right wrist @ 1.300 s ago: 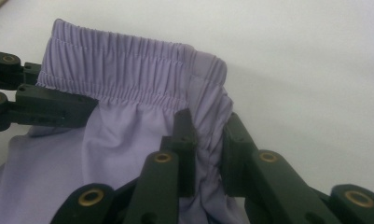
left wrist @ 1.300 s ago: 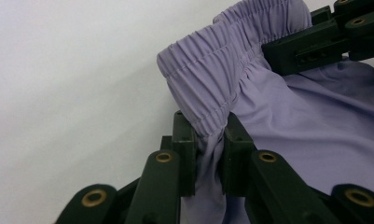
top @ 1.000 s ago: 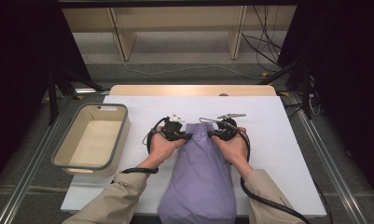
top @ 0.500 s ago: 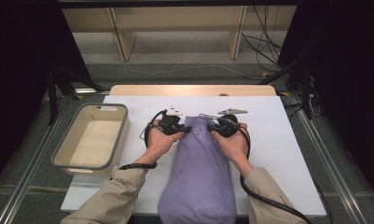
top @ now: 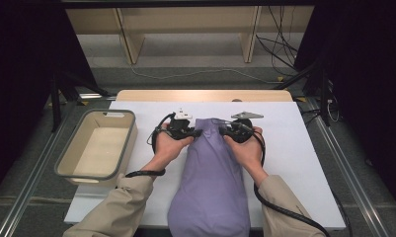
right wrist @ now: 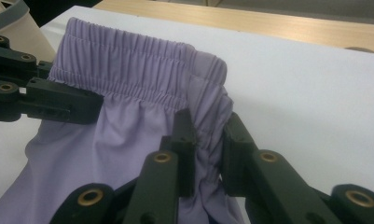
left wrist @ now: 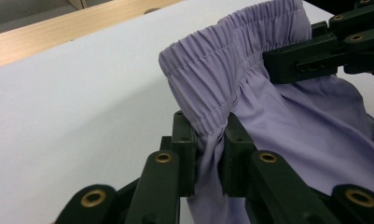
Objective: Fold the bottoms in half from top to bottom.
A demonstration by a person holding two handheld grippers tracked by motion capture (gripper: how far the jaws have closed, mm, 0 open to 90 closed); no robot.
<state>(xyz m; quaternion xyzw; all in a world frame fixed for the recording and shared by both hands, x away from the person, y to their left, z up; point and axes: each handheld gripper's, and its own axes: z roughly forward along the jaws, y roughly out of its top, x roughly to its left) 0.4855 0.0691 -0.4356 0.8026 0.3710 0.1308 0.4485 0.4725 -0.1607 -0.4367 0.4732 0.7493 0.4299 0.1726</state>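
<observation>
Left gripper [left wrist: 209, 142] fingers clamped on purple garment's [top: 210, 182] elastic waistband, right gripper [right wrist: 207, 140] fingers pinching waistband's opposite end, garment trailing from fingers toward person across white desk [top: 294, 148], beige bin [top: 97, 144] left of fingers

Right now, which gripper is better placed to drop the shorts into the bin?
Left, probably. The left gripper grips the waistband of the shorts on the side facing the bin; the right gripper holds the far side, with the shorts between.
</observation>
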